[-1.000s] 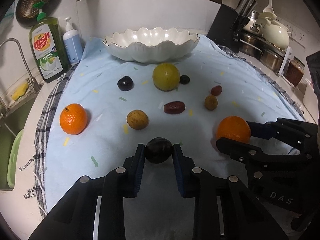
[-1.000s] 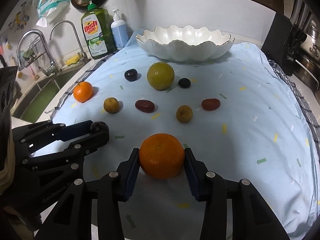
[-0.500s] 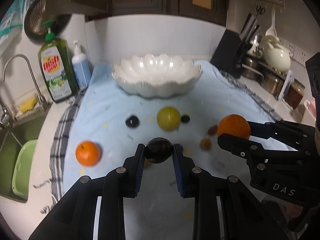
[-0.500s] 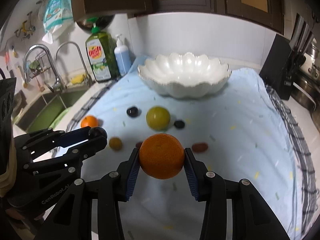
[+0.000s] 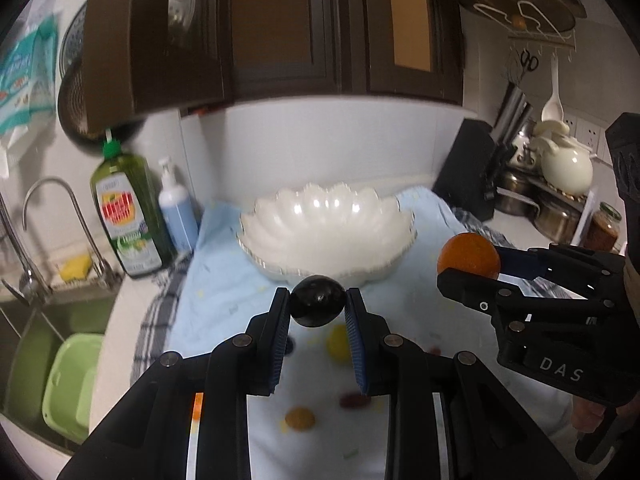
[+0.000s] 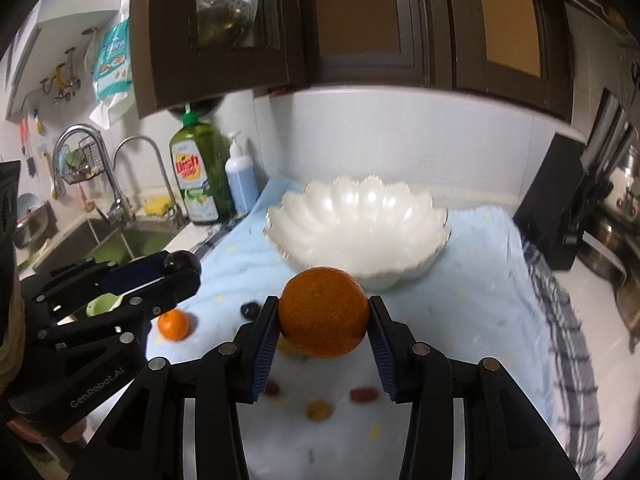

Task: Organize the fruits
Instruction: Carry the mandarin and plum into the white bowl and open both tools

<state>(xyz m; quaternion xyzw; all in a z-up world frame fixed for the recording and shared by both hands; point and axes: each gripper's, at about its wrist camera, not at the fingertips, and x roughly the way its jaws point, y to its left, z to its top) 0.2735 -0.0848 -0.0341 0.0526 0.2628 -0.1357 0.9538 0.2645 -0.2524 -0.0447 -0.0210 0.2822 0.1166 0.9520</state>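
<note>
I have the dark plum pinched between the blue pads of my left gripper, and the orange clamped the same way in my right gripper — both fruits are up in the air in front of the white bowl. A second ago both sat on the blue cloth with the jaws already around them; since then both have lifted off, and the loose fruit has dropped low in each view while the dark cabinets have come in at the top.

The bowl is scalloped, glossy and pearly, and nothing shows inside it from either view. Still on the cloth: a second, smaller orange, a small dark fruit, a yellow round one half hidden behind my left fingers, a reddish oblong one and a tan one — all blurred. The cloth is soft, pale, flecked with confetti marks. The green dish soap bottle stands beside the sink.
</note>
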